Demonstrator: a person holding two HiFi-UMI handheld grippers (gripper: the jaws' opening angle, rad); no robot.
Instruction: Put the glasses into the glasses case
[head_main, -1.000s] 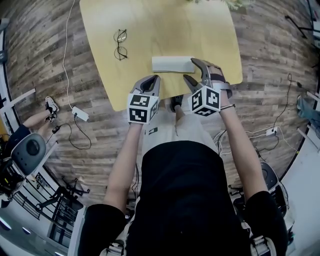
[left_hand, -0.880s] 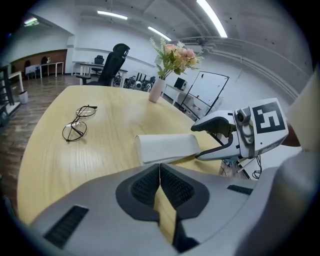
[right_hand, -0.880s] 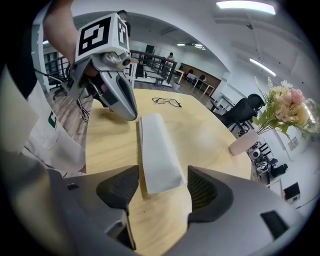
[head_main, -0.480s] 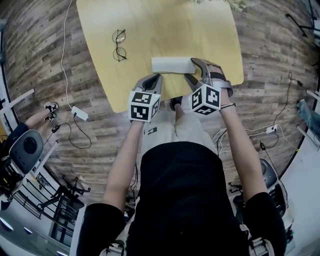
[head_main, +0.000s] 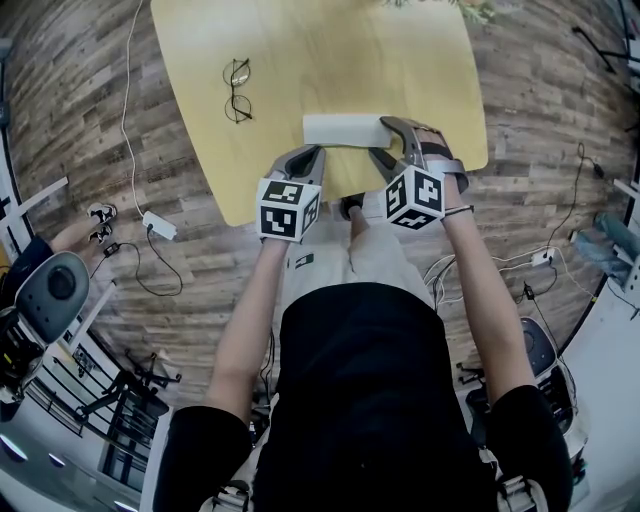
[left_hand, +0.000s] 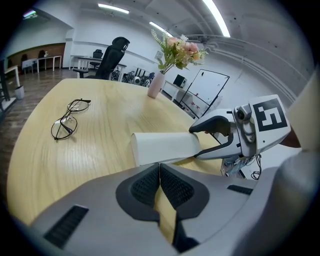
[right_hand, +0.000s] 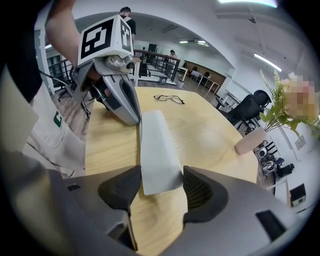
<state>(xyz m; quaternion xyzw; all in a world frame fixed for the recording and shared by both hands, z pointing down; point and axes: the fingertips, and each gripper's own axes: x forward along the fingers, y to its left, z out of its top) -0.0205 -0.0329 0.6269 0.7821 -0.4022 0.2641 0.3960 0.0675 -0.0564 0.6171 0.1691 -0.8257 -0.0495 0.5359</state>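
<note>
An open-plan office — black swivel chair (left_hand: 114, 54), desks (left_hand: 46, 58) beyond, a whiteboard (left_hand: 209, 92), ceiling strip lights (left_hand: 216, 17).

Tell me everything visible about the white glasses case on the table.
The white oblong glasses case looks smooth and matte. It is closed and lies flat near the front edge of the pale wooden table. One end sits between the jaws of the right gripper; they have just been closing but do not yet clamp it.

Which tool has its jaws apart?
The right tool: its jaws, just closing a little, stand apart around the end of the case. The left tool has its jaws together, empty.
</note>
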